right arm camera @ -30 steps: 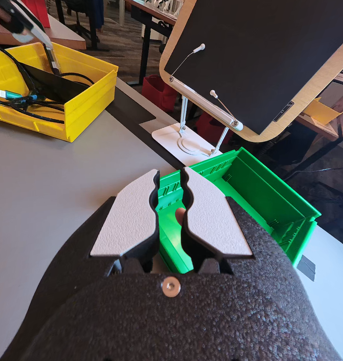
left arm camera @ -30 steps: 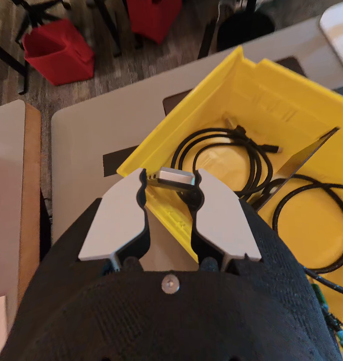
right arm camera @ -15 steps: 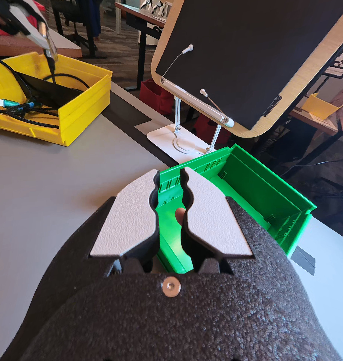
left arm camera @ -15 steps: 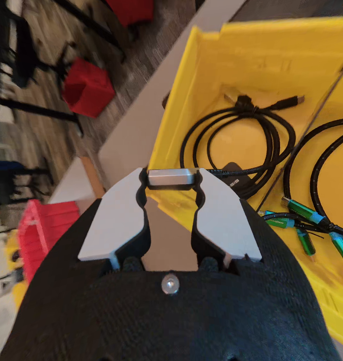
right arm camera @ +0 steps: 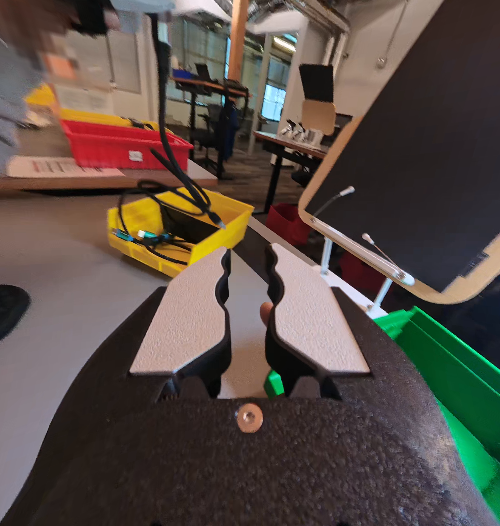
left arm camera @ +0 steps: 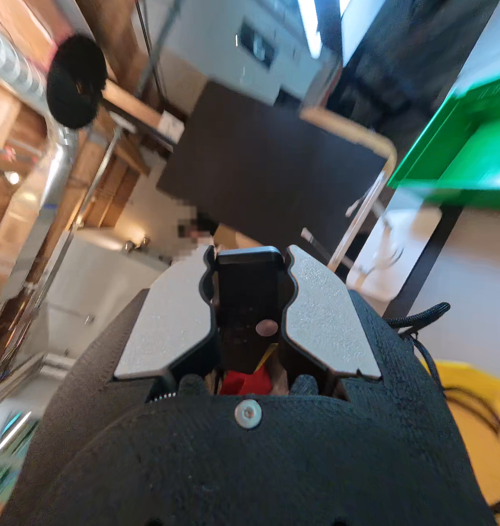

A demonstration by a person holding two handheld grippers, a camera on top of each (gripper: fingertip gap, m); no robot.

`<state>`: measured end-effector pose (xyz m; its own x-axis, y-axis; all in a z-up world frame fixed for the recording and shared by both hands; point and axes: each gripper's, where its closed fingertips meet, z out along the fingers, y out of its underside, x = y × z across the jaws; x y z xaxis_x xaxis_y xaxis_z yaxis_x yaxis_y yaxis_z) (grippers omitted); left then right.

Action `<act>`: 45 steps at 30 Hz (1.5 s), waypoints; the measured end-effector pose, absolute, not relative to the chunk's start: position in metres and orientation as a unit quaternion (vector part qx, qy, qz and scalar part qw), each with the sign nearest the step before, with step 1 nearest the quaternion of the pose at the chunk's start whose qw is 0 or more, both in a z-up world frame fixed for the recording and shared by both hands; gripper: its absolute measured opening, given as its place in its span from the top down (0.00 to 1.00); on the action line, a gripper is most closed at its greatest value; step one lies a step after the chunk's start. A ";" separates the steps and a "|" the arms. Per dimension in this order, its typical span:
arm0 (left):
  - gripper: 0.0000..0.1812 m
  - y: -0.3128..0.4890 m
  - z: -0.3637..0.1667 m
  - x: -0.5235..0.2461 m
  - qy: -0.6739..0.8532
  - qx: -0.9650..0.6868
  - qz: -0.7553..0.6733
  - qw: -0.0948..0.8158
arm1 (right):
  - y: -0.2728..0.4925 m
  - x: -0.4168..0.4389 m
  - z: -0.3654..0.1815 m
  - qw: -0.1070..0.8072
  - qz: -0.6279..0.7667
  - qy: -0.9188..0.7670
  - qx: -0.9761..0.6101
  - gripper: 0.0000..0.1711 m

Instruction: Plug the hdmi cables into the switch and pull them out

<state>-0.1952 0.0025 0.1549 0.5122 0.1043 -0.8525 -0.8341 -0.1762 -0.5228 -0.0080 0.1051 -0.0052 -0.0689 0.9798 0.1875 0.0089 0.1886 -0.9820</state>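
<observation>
My left gripper (left arm camera: 248,253) is shut on the switch (left arm camera: 247,287), a small black box with a silver edge and a round silver button. It is held up in the air with the view tilted. The switch's black braided cable (left arm camera: 419,316) trails down to the yellow bin (left arm camera: 470,427). In the right wrist view the cable (right arm camera: 163,122) hangs from the top, with its plug end (right arm camera: 217,222) over the yellow bin (right arm camera: 223,236). HDMI cables with green plugs (right arm camera: 147,234) lie in that bin. My right gripper (right arm camera: 248,250) is slightly open and empty above the grey table (right arm camera: 58,284).
A green bin (right arm camera: 448,361) stands at the right, and it also shows blurred in the left wrist view (left arm camera: 470,136). A black board on a white stand (right arm camera: 431,148) leans over the table's far edge. A red bin (right arm camera: 120,148) sits on another table behind. My right fingertips sit around 30 cm from my left ones.
My left gripper has lifted the switch out of the yellow bin and swung up, with its cable trailing. My right gripper has turned left from the green bin toward the yellow bin.
</observation>
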 end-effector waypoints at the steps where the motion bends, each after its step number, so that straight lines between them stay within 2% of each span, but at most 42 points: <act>1: 0.74 0.005 0.157 -0.171 0.295 -0.634 0.388 0.601 | 0.095 -0.007 0.001 0.519 0.479 -0.566 -0.425 0.86; 4: 0.74 0.014 0.144 -0.098 0.353 -0.600 0.306 0.649 | 0.064 -0.005 0.012 0.498 0.513 -0.582 -0.387 0.82; 9: 0.73 0.030 0.094 0.001 0.440 -0.565 0.171 0.677 | 0.021 -0.005 0.000 0.399 0.563 -0.628 -0.360 0.68; 12: 0.73 0.032 0.073 0.040 0.458 -0.545 0.077 0.698 | 0.000 -0.005 -0.010 0.290 0.631 -0.627 -0.354 0.69; 13: 0.74 0.035 0.070 0.043 0.449 -0.542 0.070 0.707 | -0.003 -0.005 -0.011 0.283 0.639 -0.625 -0.347 0.75; 14: 0.74 0.039 0.070 0.040 0.434 -0.537 0.077 0.719 | -0.001 -0.007 -0.009 0.304 0.639 -0.619 -0.341 0.83; 17: 0.73 0.042 0.073 0.024 0.369 -0.538 0.027 0.757 | 0.017 -0.016 -0.006 0.362 0.620 -0.593 -0.365 0.84; 20: 0.73 0.046 0.066 0.007 0.289 -0.557 -0.036 0.777 | 0.039 -0.029 -0.003 0.459 0.579 -0.547 -0.393 0.84; 22: 0.80 0.054 0.051 -0.002 0.258 -0.574 -0.047 0.776 | 0.056 -0.034 0.002 0.539 0.540 -0.497 -0.414 0.84; 26: 0.77 0.063 0.034 0.002 0.233 -0.593 -0.076 0.767 | 0.078 -0.032 -0.001 0.686 0.372 -0.462 -0.421 0.84; 30: 0.80 0.058 0.038 0.008 0.242 -0.576 -0.065 0.778 | 0.080 -0.034 -0.010 0.741 0.275 -0.451 -0.414 0.84; 31: 0.82 0.055 0.037 0.011 0.255 -0.574 -0.061 0.776 | 0.081 -0.035 -0.013 0.743 0.263 -0.453 -0.417 0.84; 34: 0.76 0.048 0.032 0.021 0.302 -0.591 -0.056 0.746 | 0.089 -0.034 -0.014 0.735 0.267 -0.448 -0.432 0.87; 38: 0.75 0.052 0.021 0.024 0.311 -0.605 -0.018 0.733 | 0.094 -0.030 -0.012 0.738 0.256 -0.450 -0.432 0.87; 44: 0.72 0.065 0.005 0.013 0.325 -0.613 0.045 0.718 | 0.065 -0.029 -0.005 0.674 0.400 -0.500 -0.369 0.88; 45: 0.73 0.063 0.008 0.011 0.317 -0.610 0.020 0.726 | 0.061 -0.027 -0.001 0.670 0.414 -0.502 -0.357 0.88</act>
